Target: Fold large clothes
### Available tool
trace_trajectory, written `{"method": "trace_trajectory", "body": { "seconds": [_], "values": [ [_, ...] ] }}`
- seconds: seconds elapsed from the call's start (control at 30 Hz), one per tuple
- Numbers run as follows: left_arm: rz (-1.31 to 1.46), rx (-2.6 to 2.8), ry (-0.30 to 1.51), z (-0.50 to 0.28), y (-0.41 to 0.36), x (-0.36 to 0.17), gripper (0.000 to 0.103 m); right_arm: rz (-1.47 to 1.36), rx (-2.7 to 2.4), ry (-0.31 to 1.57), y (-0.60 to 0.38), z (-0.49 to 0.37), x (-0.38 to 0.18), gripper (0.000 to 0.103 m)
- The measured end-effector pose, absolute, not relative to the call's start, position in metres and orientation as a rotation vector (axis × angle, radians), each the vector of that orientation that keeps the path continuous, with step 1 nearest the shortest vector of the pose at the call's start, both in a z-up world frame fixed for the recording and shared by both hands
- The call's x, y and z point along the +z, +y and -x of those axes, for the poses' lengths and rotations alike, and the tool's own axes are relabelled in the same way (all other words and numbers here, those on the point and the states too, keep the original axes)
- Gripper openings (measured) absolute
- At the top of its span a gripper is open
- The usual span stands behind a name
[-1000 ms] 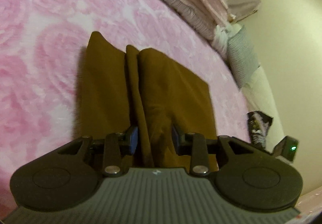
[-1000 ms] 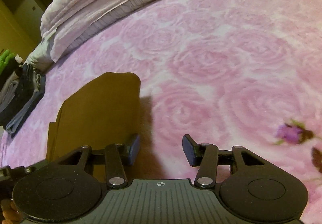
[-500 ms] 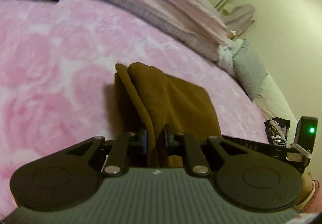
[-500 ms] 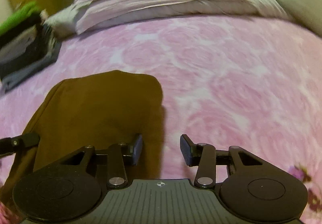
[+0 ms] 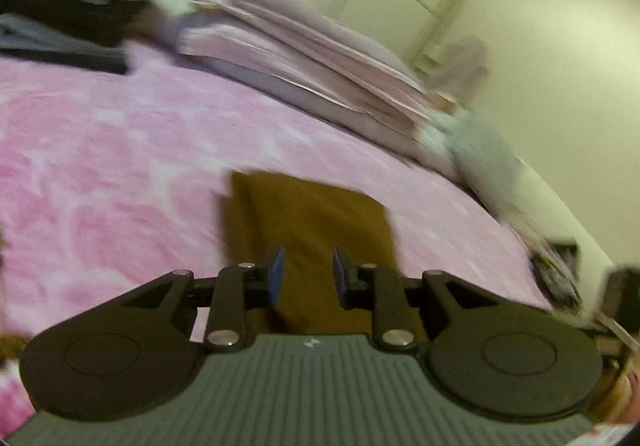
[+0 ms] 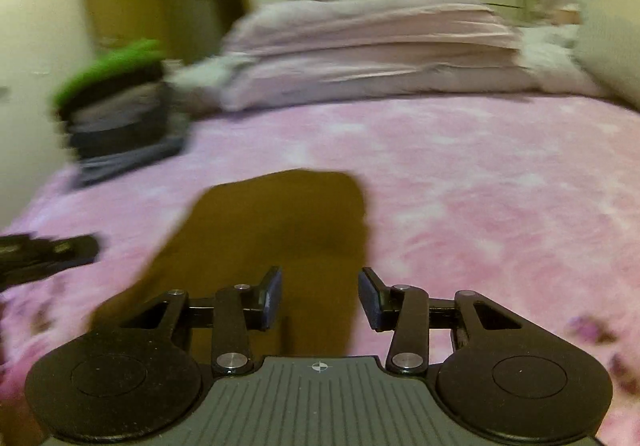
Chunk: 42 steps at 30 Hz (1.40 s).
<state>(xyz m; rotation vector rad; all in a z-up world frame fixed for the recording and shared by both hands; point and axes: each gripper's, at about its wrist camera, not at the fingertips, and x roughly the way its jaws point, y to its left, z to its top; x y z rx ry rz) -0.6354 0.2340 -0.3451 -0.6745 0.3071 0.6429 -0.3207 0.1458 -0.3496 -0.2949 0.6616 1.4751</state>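
Left gripper (image 5: 307, 273) opening, jaws a little apart above the brown garment (image 5: 316, 221), nothing pinched. Right gripper (image 6: 319, 298) half open, empty, over the same folded garment mid-bed on the pink bedspread (image 6: 480, 205). Blurred throughout; garment's near edge hidden.

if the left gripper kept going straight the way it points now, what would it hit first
Most likely the folded brown garment. It lies on the pink bedspread directly ahead of the left gripper, whose jaws are opening with the pads not pressing the cloth. Blur makes depth uncertain; the stacked bedding lies well beyond.
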Motion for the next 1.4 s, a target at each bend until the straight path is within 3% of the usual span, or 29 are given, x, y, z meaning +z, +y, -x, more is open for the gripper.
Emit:
{"method": "trace_trajectory", "body": {
  "seconds": [0.13, 0.2, 0.3, 0.4, 0.43, 0.5, 0.63, 0.7, 0.77, 0.8, 0.83, 1.1, 1.2, 1.27, 1.4],
  "values": [
    [0.653, 0.762, 0.486, 0.624, 0.224, -0.386, 0.008, 0.439, 1.502, 0.654, 0.138, 0.338, -0.377, 0.03],
    [0.775, 0.825, 0.455, 0.643, 0.229, -0.403, 0.015, 0.487, 1.449, 0.721, 0.139, 0.329, -0.393, 0.031],
    [0.843, 0.913, 0.397, 0.665, 0.217, -0.392, 0.012, 0.321, 1.433, 0.868, 0.128, 0.303, -0.39, 0.032],
    [0.928, 0.907, 0.314, 0.676, 0.196, -0.378, 0.014, 0.156, 1.415, 0.978, 0.121, 0.28, -0.387, 0.051],
    [0.986, 0.879, 0.285, 0.675, 0.192, -0.377, 0.022, 0.089, 1.42, 1.026, 0.119, 0.272, -0.388, 0.06],
    [1.113, 0.803, 0.243, 0.664, 0.187, -0.384, 0.034, -0.038, 1.413, 1.142, 0.118, 0.261, -0.398, 0.06],
    [1.285, 0.789, 0.224, 0.635, 0.193, -0.417, 0.034, -0.172, 1.41, 1.259, 0.128, 0.253, -0.416, 0.06],
    [1.344, 0.818, 0.191, 0.627, 0.199, -0.429, 0.032, -0.225, 1.424, 1.287, 0.135, 0.25, -0.419, 0.049],
    [1.334, 0.836, 0.168, 0.621, 0.202, -0.428, 0.027, -0.237, 1.399, 1.332, 0.143, 0.248, -0.424, 0.027],
    [1.327, 0.845, 0.172, 0.619, 0.205, -0.428, 0.014, -0.251, 1.395, 1.349, 0.146, 0.248, -0.426, 0.022],
    [1.328, 0.845, 0.174, 0.619, 0.209, -0.429, 0.011, -0.274, 1.393, 1.37, 0.147, 0.247, -0.429, 0.017],
    [1.142, 0.968, 0.148, 0.679, 0.214, -0.394, 0.008, -0.235, 1.522, 1.397, 0.124, 0.314, -0.406, 0.012],
    [1.129, 1.013, 0.18, 0.702, 0.218, -0.399, 0.008, -0.129, 1.597, 1.434, 0.125, 0.35, -0.408, 0.018],
    [1.139, 1.0, 0.19, 0.711, 0.212, -0.4, 0.008, -0.005, 1.605, 1.419, 0.13, 0.357, -0.409, 0.042],
    [1.175, 0.929, 0.189, 0.717, 0.194, -0.401, 0.03, -0.065, 1.548, 1.296, 0.125, 0.317, -0.396, 0.062]
  ]
}}
